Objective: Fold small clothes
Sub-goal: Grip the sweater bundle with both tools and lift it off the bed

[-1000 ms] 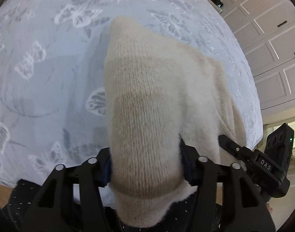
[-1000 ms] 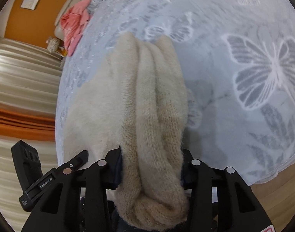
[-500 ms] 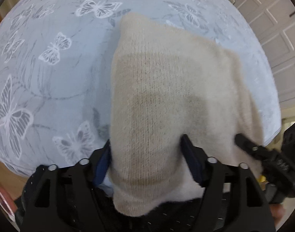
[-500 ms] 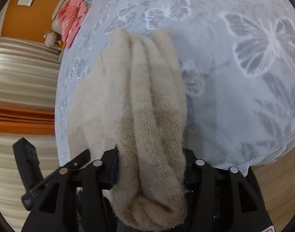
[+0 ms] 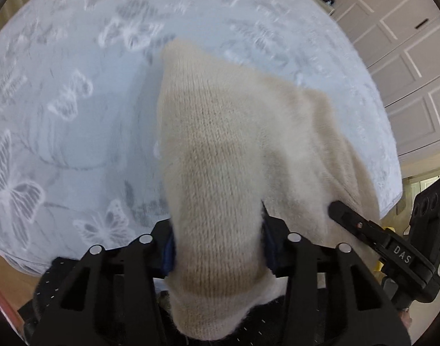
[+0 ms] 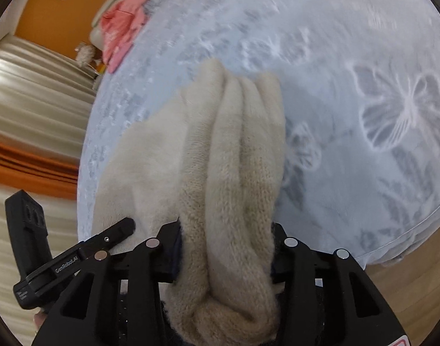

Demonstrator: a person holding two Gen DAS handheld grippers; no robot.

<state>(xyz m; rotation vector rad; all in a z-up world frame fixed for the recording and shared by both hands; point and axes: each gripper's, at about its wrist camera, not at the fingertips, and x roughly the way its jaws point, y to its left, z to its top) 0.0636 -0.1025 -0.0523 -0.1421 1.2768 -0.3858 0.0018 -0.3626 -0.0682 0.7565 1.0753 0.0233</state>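
A beige knitted garment [image 5: 237, 150] hangs between both grippers above a pale blue bedspread with butterflies [image 5: 61, 101]. My left gripper [image 5: 217, 242] is shut on one edge of it; the knit drapes over the jaws and hides the fingertips. My right gripper [image 6: 225, 248] is shut on the other edge, bunched in folds [image 6: 240, 173]. The right gripper [image 5: 393, 250] shows at the left wrist view's lower right, and the left gripper [image 6: 55, 262] shows at the right wrist view's lower left.
A pink garment [image 6: 121, 26] lies at the far edge of the bed near an orange wall. White cupboard doors [image 5: 407, 37] stand beyond the bed. Beige and orange curtains [image 6: 32, 132] hang at the left. Wooden floor [image 6: 407, 282] shows below the bed edge.
Both grippers have moved with the garment over the bed; the views have shifted and the bedspread is blurred now. The hold on the knit is unchanged.
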